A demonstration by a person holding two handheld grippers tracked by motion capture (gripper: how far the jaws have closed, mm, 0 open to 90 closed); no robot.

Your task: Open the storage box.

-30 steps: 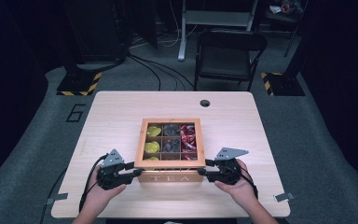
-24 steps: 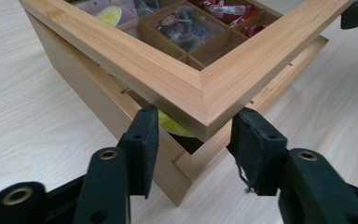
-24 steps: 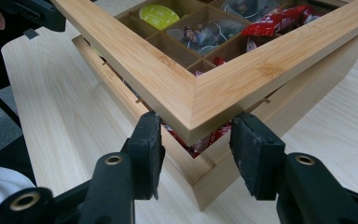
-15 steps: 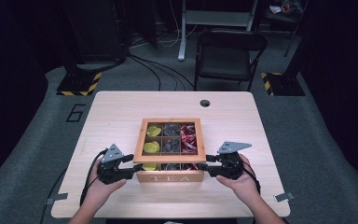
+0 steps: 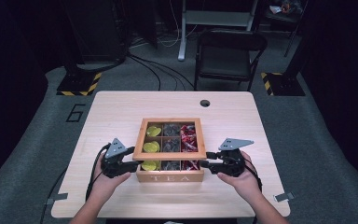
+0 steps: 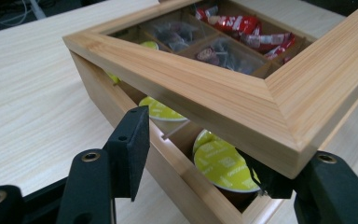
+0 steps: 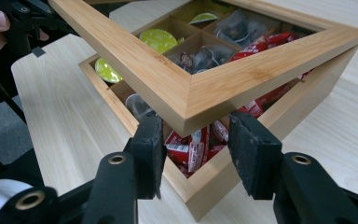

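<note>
A wooden tea box [image 5: 170, 178] marked TEA stands at the table's front middle. Its windowed lid [image 5: 139, 140] is tilted up at the front, hinged at the back. My left gripper [image 5: 133, 164] is open at the front left corner; in the left gripper view one jaw is tucked under the lid corner [image 6: 284, 140] and the other stands outside the box wall. My right gripper [image 5: 208, 163] is open at the front right corner, its jaws on either side of the lid corner [image 7: 189, 114]. Inside lie yellow-green pods [image 6: 223, 163], dark tea bags [image 7: 200, 58] and red sachets [image 7: 193, 147].
The light wooden table [image 5: 116, 112] has a round cable hole [image 5: 205, 103] at the back. A black folding chair [image 5: 228, 56] stands behind it. Cables trail from both grippers over the table's front edge.
Both grippers have moved inward to the box's front corners. The lid's front edge, flat a second ago, now stands raised off the box.
</note>
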